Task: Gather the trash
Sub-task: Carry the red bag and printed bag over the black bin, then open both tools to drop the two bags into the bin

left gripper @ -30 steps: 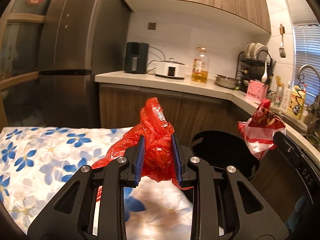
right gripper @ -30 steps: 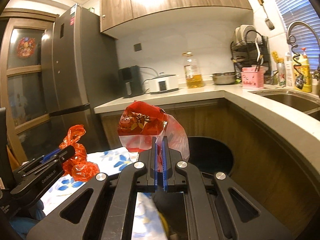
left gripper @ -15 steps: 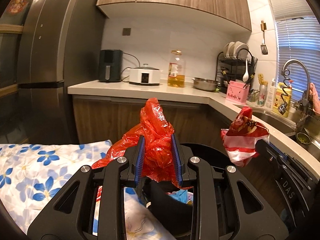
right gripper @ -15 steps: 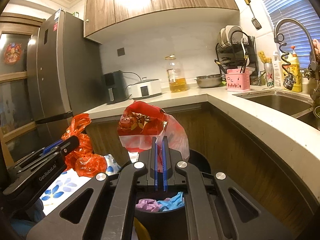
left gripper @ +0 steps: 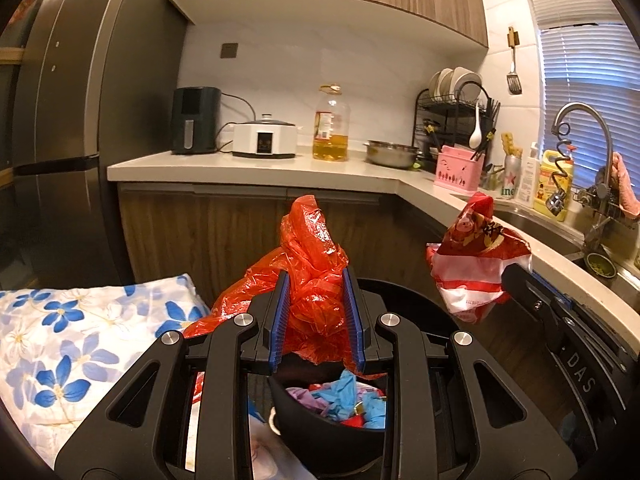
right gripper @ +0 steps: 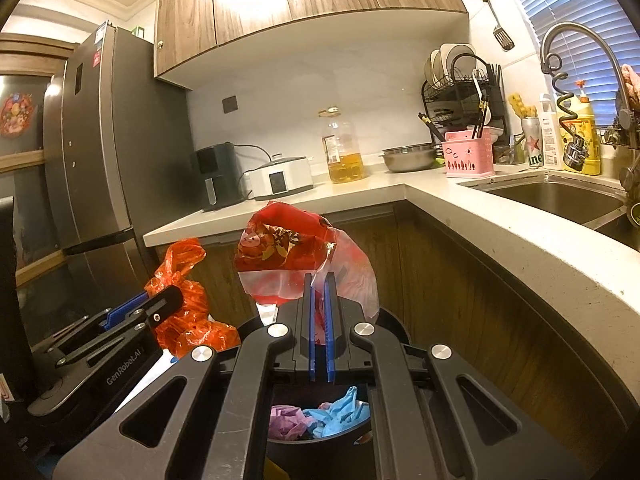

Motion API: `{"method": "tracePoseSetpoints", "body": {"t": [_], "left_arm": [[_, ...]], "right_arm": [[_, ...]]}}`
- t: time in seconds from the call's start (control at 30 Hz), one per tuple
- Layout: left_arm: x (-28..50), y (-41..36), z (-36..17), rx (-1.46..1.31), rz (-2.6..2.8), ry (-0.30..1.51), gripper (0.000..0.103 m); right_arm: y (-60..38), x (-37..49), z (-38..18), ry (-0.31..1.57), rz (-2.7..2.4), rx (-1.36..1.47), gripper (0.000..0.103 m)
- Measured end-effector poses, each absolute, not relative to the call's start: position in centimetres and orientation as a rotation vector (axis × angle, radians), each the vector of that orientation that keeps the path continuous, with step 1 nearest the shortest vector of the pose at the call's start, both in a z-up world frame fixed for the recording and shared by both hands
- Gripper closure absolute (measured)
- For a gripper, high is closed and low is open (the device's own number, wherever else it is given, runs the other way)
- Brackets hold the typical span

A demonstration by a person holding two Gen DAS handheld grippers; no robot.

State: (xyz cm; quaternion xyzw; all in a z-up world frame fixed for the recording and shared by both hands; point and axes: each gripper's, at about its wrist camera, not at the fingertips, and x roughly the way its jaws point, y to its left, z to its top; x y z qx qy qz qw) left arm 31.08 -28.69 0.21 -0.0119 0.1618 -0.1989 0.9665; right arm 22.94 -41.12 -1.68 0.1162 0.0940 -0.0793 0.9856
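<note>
Landmark: black trash bin (left gripper: 332, 436), round and open-topped, standing in front of the wooden cabinets below the kitchen counter (left gripper: 256, 172).
Bin contents: crumpled blue (right gripper: 340, 408) and purple (right gripper: 286, 420) scraps lie inside, with a bit of red showing in the left wrist view.
Left gripper (left gripper: 316, 300): blue pads partly spread and pressed into a crumpled red plastic bag (left gripper: 312, 276), which bulges out above and between them; the bag hangs over the near left rim of the bin.
Right gripper (right gripper: 319, 316): pads nearly together, pinching a thin fold of a red-and-white snack bag (right gripper: 288, 256); the bag stands up over the bin's opening, to the right of the red plastic bag.
Beside the bin: a cloth with blue flowers (left gripper: 72, 340) lies to its left.
Behind the bin, on the counter: a black appliance (left gripper: 196, 120), a white cooker (left gripper: 264, 136), an oil bottle (left gripper: 331, 124), a steel bowl (left gripper: 390, 154).
</note>
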Motion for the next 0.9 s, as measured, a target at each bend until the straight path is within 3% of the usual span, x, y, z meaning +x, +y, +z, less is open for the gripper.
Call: {"method": "tracePoseSetpoints", "body": {"t": [0.5,0.7,0.77,0.9], "left_arm": [[32.3,-29.7,-1.2,-0.009,-0.481,0.357,0.074],[32.7,-29.9,-1.8,0.003,-0.495,0.369,0.063],[32.7,-30.0,-1.9,-0.002,-0.508,0.373,0.053],[32.3,-30.0,-2.1,0.014,-0.507,0.365,0.042]], "right_arm": [[-41.5,24.2,-2.1,0.209,-0.138,0.242,0.095],[-42.2,24.2,-2.4,0.212,-0.162,0.254,0.074],[-42.4,23.9,-2.5,0.208,-0.171,0.259,0.067],[-42.6,23.4,-2.5,0.209,-0.185,0.27,0.052]]}}
